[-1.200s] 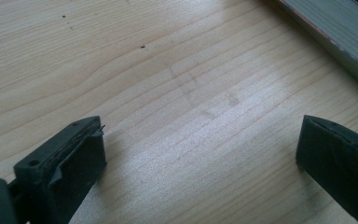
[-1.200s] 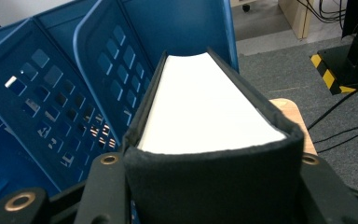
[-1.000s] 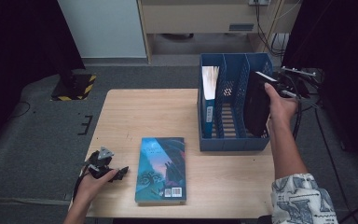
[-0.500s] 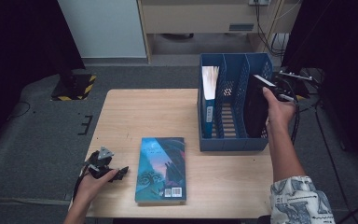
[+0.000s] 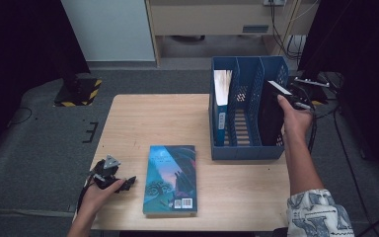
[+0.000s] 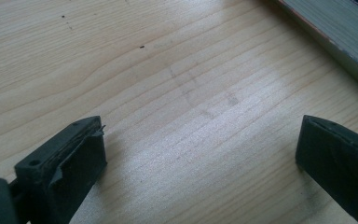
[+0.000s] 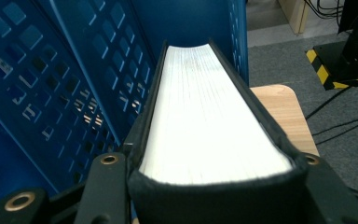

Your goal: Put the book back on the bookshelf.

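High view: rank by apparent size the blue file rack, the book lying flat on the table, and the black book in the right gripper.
1. Blue file rack, clearly largest.
2. Flat book.
3. Black book in the right gripper. It stands edge-on, partly inside the rack, so it may only look smaller than the flat book.

Lab: cables [image 5: 282, 19], hazard-striped stand base [image 5: 77, 92]
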